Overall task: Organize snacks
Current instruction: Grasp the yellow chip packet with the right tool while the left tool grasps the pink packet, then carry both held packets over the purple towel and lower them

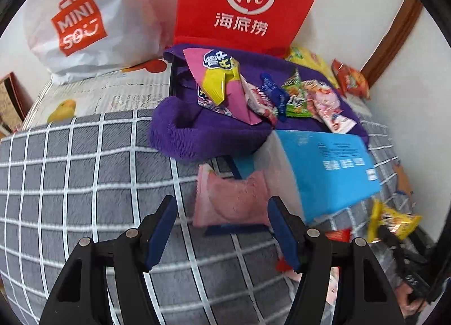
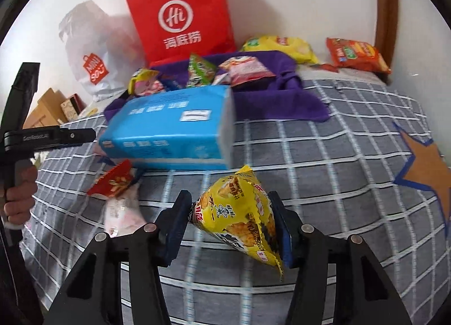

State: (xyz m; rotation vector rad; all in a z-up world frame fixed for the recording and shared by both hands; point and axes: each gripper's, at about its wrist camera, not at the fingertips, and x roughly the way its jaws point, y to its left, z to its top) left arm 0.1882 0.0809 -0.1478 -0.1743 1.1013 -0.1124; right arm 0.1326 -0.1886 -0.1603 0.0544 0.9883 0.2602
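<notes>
Our right gripper [image 2: 228,229] pinches the crinkly yellow foil snack pouch [image 2: 239,217] for sorting, while our left gripper [image 1: 222,229] gapes empty, pink flat packet [image 1: 231,201] at 12 o'clock.

Pink packet [image 1: 231,201] blurred, print unreadable; blue tissue pack [image 1: 332,167] hides its right edge. Orange star [image 2: 428,167] cut off at frame edge.

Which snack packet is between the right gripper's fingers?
The yellow packet, between the right gripper's pads; the other packets lie on the bed or purple cloth.
</notes>
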